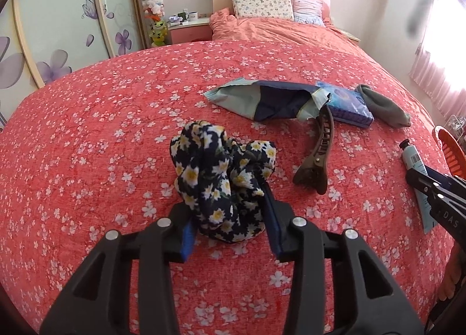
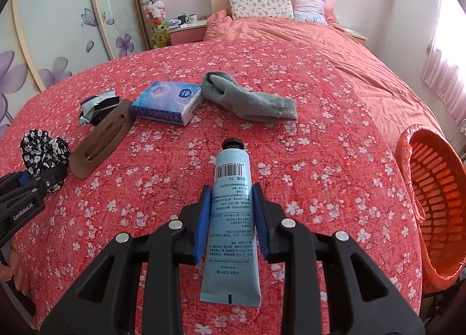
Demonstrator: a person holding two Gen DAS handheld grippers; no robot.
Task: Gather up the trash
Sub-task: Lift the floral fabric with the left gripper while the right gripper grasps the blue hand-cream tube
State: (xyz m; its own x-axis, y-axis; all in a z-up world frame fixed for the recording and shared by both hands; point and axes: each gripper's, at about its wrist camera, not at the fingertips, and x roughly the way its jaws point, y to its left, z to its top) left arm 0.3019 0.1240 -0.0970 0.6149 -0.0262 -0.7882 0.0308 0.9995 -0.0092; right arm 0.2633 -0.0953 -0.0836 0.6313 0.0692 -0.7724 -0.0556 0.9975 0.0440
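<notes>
1. Right gripper (image 2: 231,212): blue pads clamped on the flanks of a pale blue cream tube (image 2: 231,218), cap pointing away, crimped tail toward the camera. Tube lies at the near edge of the floral bedspread (image 2: 335,160).
2. Left gripper (image 1: 230,218): pads grasping a bunched daisy-print scrunchie (image 1: 224,177); the right pad is buried in its folds.
3. Risk: soft fabric may slide out on lifting; the smooth tube may pivot, held mid-body.
4. Orange basket (image 2: 437,198) stands just off the bed's right edge, a likely drop point.
5. Farther: brown hair clip (image 1: 317,154), crumpled wrapper (image 1: 262,98), tissue pack (image 2: 169,103), grey sock (image 2: 250,101).
</notes>
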